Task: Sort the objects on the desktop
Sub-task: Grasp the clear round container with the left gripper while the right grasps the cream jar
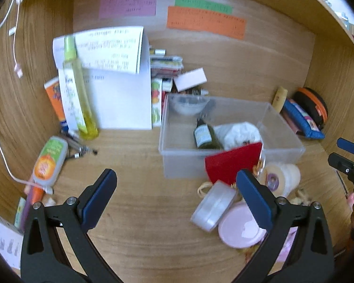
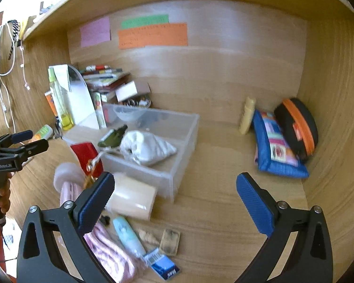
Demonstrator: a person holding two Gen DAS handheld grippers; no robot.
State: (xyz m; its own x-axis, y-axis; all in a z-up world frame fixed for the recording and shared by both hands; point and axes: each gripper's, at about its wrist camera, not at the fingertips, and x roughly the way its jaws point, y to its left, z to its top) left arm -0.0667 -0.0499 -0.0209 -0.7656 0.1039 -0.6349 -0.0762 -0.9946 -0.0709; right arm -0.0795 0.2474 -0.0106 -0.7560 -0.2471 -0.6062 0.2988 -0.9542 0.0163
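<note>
Right now my left gripper [image 1: 177,188] stands wide with nothing between its blue pads, over bare wood of the table [image 1: 134,212]. Just beside its right finger lie a clear round container [image 1: 213,206] on edge and a pink lid [image 1: 238,231], touching each other. My right gripper [image 2: 175,188] is spread just as wide and empty; its left finger sits in front of a cream roll [image 2: 133,197], and below it I see a pink striped cloth [image 2: 111,254], a pale blue tube [image 2: 128,234], a small worn pad [image 2: 169,241] and a blue packet [image 2: 165,265].

Further in stands the clear plastic bin [image 1: 177,162] — inside it a dark green bottle [image 1: 204,135] lies against a white crumpled bag [image 1: 238,132], with a clear bowl [image 1: 188,105] at the far end. A red card [image 1: 233,162] leans on the bin's near wall, next to a white roll [image 1: 280,175].

To the left, an orange-labelled squeeze bottle [image 1: 49,162] lies flat, near some brushes [image 1: 82,149]. Behind it a tall yellow spray bottle [image 1: 79,89] stands in front of white paper [image 1: 120,94].

Against the right wall — a blue pouch [image 2: 276,146], a black case with an orange zip [image 2: 297,127] and a cream bottle [image 2: 247,115]. Pink, green and orange notes are stuck to the back panel [image 2: 224,59]
</note>
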